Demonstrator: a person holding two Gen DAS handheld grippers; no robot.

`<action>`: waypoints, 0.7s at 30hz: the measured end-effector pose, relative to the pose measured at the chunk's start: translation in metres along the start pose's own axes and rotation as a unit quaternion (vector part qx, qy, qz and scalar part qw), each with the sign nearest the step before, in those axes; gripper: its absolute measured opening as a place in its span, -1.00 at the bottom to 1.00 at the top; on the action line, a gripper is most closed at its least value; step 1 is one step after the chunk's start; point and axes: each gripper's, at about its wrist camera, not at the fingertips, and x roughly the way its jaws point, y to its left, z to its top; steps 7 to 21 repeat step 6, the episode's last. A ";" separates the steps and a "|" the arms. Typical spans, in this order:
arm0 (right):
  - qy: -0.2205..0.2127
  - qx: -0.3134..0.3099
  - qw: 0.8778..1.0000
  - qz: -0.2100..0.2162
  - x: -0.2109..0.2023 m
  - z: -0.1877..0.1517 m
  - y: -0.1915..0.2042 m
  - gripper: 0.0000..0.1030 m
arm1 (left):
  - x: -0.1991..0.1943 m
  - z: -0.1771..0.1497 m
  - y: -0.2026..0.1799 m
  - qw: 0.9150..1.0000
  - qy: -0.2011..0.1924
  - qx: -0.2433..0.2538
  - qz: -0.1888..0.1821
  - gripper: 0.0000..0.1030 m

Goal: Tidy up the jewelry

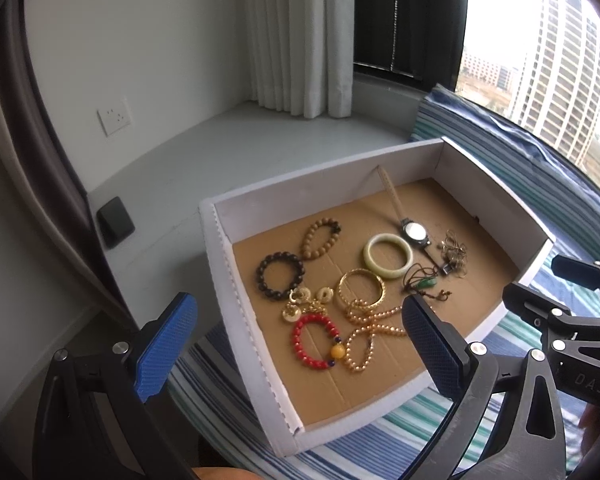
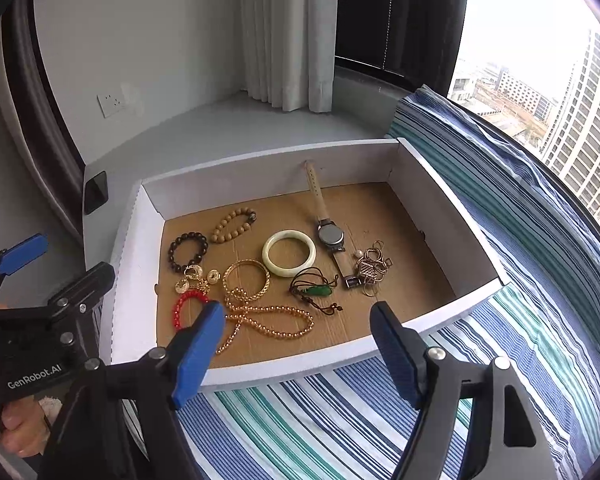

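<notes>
A shallow white box (image 1: 236, 280) (image 2: 132, 264) with a brown cardboard floor holds loose jewelry. In it lie a dark bead bracelet (image 1: 279, 276), a tan bead bracelet (image 2: 233, 225), a pale jade bangle (image 2: 289, 253), a gold bangle (image 1: 360, 288), a gold bead necklace (image 2: 276, 320), a red bead bracelet (image 1: 314, 340), a green pendant on dark cord (image 2: 316, 291), a wristwatch (image 2: 330, 236) and a tangle of thin rings (image 2: 374, 268). My left gripper (image 1: 298, 302) hovers open over the box's near left corner. My right gripper (image 2: 298, 308) stands open above the near wall, holding nothing.
The box rests on a blue, green and white striped cloth (image 2: 340, 420). Behind it runs a grey window ledge (image 1: 220, 152) with a small black device (image 1: 115, 222). White curtains (image 1: 300, 40), a wall socket (image 1: 114, 117) and a window stand beyond.
</notes>
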 end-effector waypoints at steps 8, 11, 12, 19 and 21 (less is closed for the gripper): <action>0.002 0.002 1.000 0.005 0.002 0.000 0.001 0.49 | -0.001 -0.003 -0.002 1.000 -0.007 -0.001 0.007 0.96; 0.002 0.002 1.000 0.005 0.002 0.000 0.001 0.49 | -0.001 -0.003 -0.002 1.000 -0.007 -0.001 0.007 0.96; 0.002 0.002 1.000 0.005 0.002 0.000 0.001 0.49 | -0.001 -0.003 -0.002 1.000 -0.007 -0.001 0.007 0.96; 0.002 0.002 1.000 0.005 0.002 0.000 0.001 0.49 | -0.001 -0.003 -0.002 1.000 -0.007 -0.001 0.007 0.96; 0.002 0.002 1.000 0.005 0.002 0.000 0.001 0.49 | -0.001 -0.003 -0.002 1.000 -0.007 -0.001 0.007 0.96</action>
